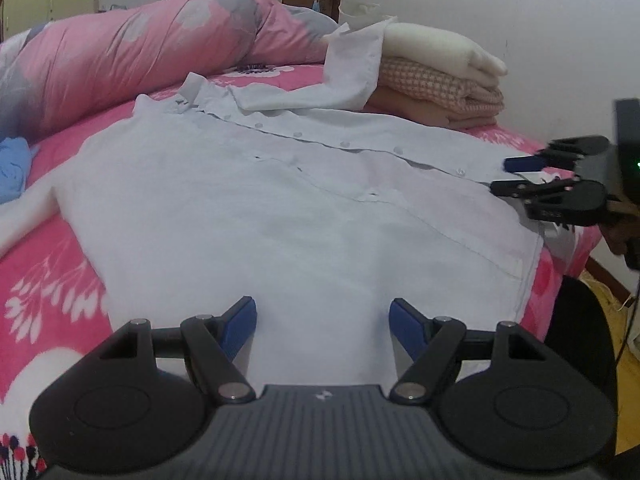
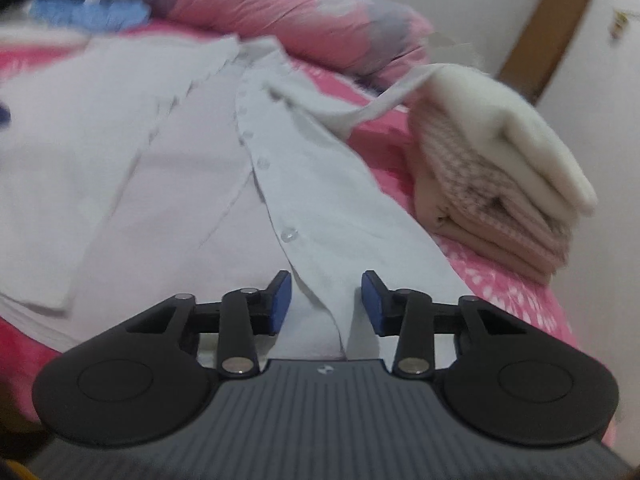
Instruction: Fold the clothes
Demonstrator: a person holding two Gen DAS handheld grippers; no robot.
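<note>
A white button-up shirt [image 1: 260,208] lies spread front-up on the pink flowered bed [image 1: 40,280]. One of its sleeves [image 1: 352,68] is draped up against a stack of folded clothes. My left gripper [image 1: 323,312] hovers open over the shirt's lower part, nothing between its blue pads. My right gripper [image 1: 508,176] comes in from the right at the shirt's button edge near the hem. In the right wrist view the right gripper [image 2: 326,284] has its pads apart, with a ridge of the shirt [image 2: 320,200] and its placket lying between them, not pinched.
A stack of folded clothes [image 1: 440,84] [image 2: 500,176] sits at the bed's far right, by the wall. A rolled pink quilt [image 1: 140,48] runs along the back. A blue garment [image 1: 12,168] lies at the left. The bed edge drops to the floor [image 1: 628,360] on the right.
</note>
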